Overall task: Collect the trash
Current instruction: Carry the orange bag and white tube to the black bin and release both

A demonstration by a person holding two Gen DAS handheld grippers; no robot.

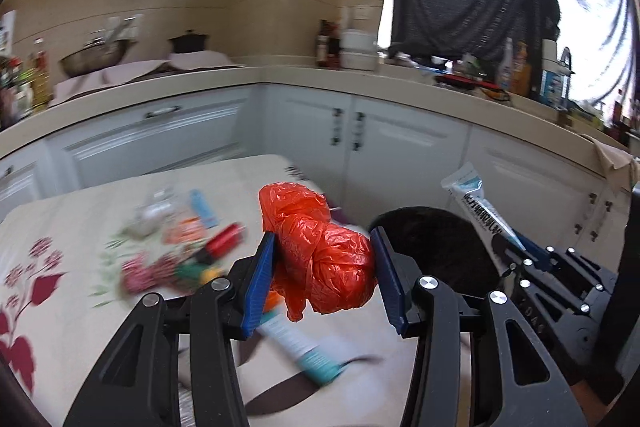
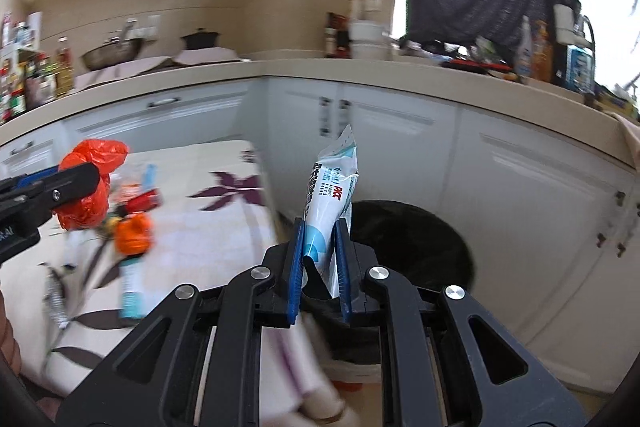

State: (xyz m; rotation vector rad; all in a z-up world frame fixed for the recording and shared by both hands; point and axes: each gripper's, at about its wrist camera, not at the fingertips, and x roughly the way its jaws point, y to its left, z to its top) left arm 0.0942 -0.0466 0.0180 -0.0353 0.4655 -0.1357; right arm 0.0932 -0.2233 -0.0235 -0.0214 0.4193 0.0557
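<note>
While both tools are loaded, nothing can be seen dropped in the bin yet, so I'd call this mid-run. Left tool [image 1: 324, 267] has its blue pads pressed on a crumpled orange plastic bag [image 1: 316, 251], lifted clear above the desk [image 1: 80, 227]; the bag fills the gap and spills out toward 12 o'clock. Right tool [image 2: 320, 259] pinches a white-and-blue tube [image 2: 332, 195] near its bottom end, the crimped tail pointing up at 12 o'clock. Just past that tube, toward 1 o'clock, sits the black-lined trash bin [image 2: 408, 243] on the floor beside the desk — close, and I'd judge both pieces are headed there. Plenty left, though: out at 10 o'clock from the left tool a blurred heap of wrappers [image 1: 180, 247] lies on the flowered cloth, and another teal-capped tube [image 1: 304, 347] lies under the left tool at 6 o'clock. Writing: the held tube carries dark block characters and a small red logo, neither sharp enough to read.
</note>
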